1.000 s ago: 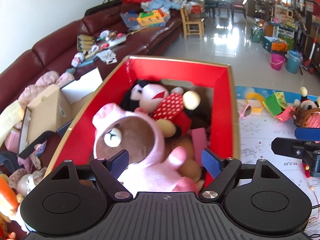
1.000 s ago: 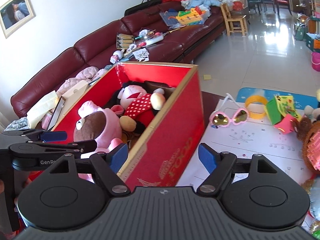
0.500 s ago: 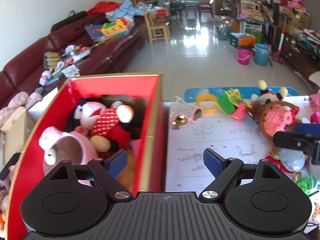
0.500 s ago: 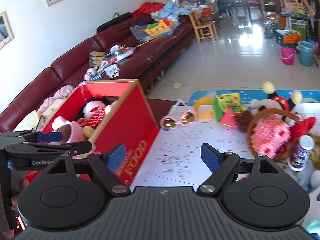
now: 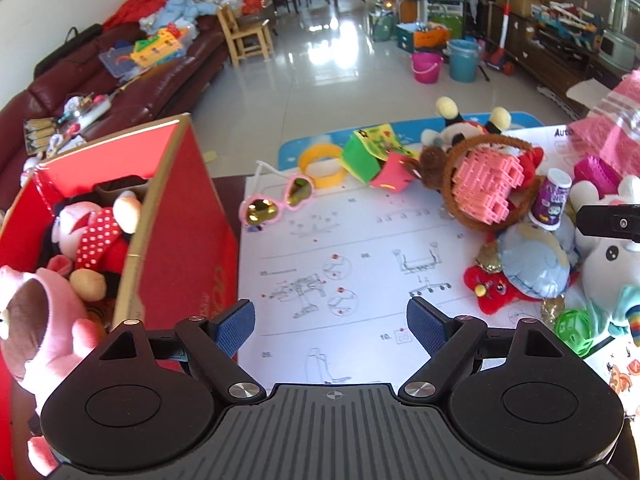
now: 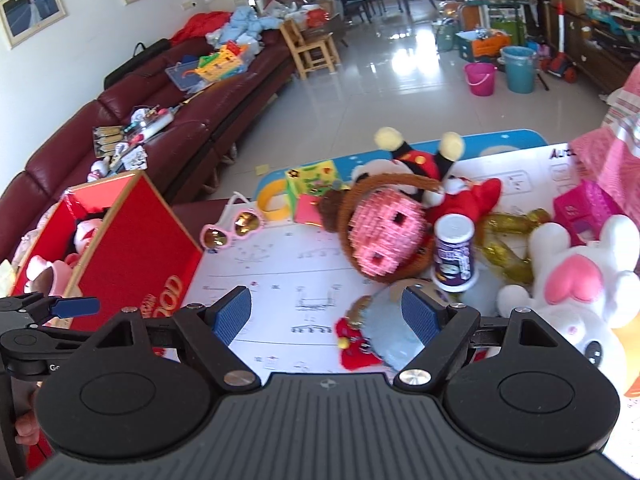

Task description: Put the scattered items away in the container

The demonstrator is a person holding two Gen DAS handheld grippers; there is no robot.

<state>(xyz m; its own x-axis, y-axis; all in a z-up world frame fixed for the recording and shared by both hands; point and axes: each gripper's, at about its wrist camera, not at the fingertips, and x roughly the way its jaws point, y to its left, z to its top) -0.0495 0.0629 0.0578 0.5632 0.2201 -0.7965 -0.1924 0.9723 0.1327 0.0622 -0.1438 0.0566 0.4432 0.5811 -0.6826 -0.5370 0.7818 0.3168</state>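
We are holding both claws released and empty. The left claw (image 5: 330, 320) is hanging over bare instruction paper (image 5: 340, 264), jaws spread wide, with the red box (image 5: 180, 232) at its 9 o'clock. The right claw (image 6: 326, 318) is sitting over the toy pile, jaws also spread, with the blue-and-red plush (image 6: 376, 340) partly between them but not pinched.

The red box is standing upright at the table's left edge, open top up, long axis running from 6 toward 12 in the left view. It is already holding a pink bear plush (image 5: 36, 320) and a polka-dot mouse plush (image 5: 96, 236), both lying loose.

The scattered items are clustering at 1 to 3 o'clock: heart sunglasses (image 5: 276, 204) lying flat with lenses up, long axis slanting from 8 to 2; a yellow ring (image 5: 322, 164); a green cube (image 5: 368, 152); a brown basket (image 5: 484, 184) tipped on its side with pink blocks (image 5: 486, 184) in it; a purple cup (image 6: 454, 258) standing nearly upright, leaning slightly; a white bunny plush (image 6: 568, 292) at 3 o'clock.

We are judging the open jaws as a reach for the next pick, probably the blue-and-red plush, since the right claw is closest. It is soft, so a mid-body pinch looks fine.
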